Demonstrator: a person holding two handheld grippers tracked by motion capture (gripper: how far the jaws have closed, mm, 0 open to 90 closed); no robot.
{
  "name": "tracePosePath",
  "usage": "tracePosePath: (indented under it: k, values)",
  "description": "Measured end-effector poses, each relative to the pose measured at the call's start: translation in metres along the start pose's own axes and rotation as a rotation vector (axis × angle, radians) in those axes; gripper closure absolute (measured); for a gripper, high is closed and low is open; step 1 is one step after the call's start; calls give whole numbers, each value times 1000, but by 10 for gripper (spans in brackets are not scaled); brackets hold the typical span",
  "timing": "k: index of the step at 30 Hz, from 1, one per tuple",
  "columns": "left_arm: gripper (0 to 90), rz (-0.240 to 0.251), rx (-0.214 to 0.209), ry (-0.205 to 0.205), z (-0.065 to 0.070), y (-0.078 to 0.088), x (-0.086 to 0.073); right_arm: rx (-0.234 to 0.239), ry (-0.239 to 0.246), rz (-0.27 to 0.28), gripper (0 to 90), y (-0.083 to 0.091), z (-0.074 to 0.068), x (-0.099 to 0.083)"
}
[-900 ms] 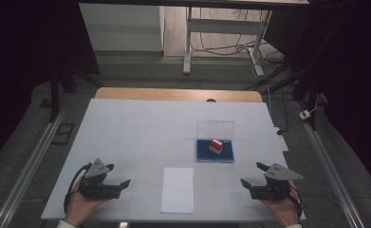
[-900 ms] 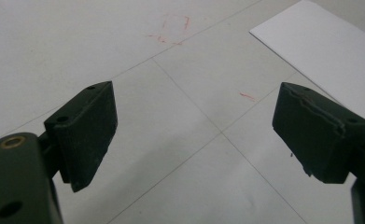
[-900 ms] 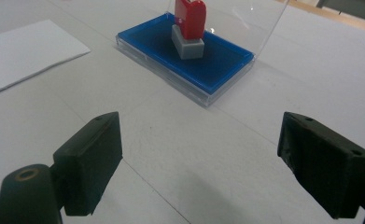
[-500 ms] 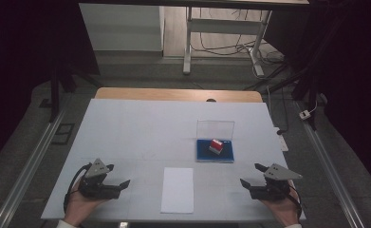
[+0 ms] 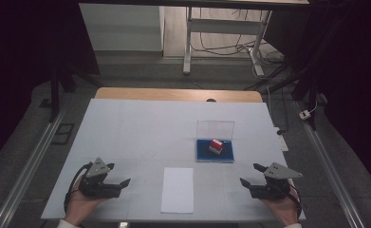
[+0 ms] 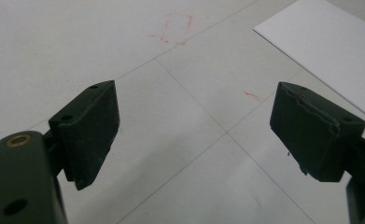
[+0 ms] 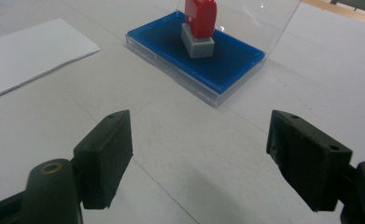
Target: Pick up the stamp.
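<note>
I count 2 tongs, both low over the white counter [image 5: 140, 128] at its near edge. Left tongs [image 5: 121, 183]: jaws spread wide, nothing btwn them, just bare counter w/ thin seam lines and a few faint red scribbles ahead. Right tongs [image 5: 249, 176]: jaws also spread wide, empty. Jaws are matte black blocks w/ flat pads, each w/ small screw holes.

1 case [image 5: 215, 151]: flat rectangular blue tray, glossy clear plastic rim, clear lid standing upright at its far side. It sits ahead of the right tongs and a bit toward the left tongs, well apart from both. In the right tongs' own view the case [image 7: 196, 58] lies straight ahead, beyond the jaw tips.

1 small block [image 5: 216, 145] on the blue tray: red top on a grey base, boxy, smooth plastic look; seen closer [image 7: 199, 28].

1 white paper sheet [image 5: 178, 189]: rectangular, flat, matte, lying btwn the two tongs, touching neither.
</note>
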State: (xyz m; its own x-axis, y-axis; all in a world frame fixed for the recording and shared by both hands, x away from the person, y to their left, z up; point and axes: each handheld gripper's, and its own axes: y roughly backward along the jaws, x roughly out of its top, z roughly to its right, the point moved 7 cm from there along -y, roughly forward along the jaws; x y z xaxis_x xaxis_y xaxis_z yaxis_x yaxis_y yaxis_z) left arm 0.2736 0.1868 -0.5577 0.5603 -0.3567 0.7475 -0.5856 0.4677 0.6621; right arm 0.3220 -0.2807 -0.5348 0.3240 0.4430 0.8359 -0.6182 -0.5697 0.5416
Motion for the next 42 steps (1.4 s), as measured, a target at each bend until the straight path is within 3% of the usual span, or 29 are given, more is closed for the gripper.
tracePosePath:
  k: [11,18,26,42]
  values:
    - [167,-4,-10,5,-2,0,1,-6,8,4,223,-3,1,13]
    - [166,-14,-18,3,-2,-2,0,16,2,-7,230,-6,1,29]
    - [167,-18,-17,11,-4,-4,1,29,3,-14,250,-14,3,53]
    - [168,-29,-14,2,-2,-6,0,52,5,-45,256,-35,6,79]
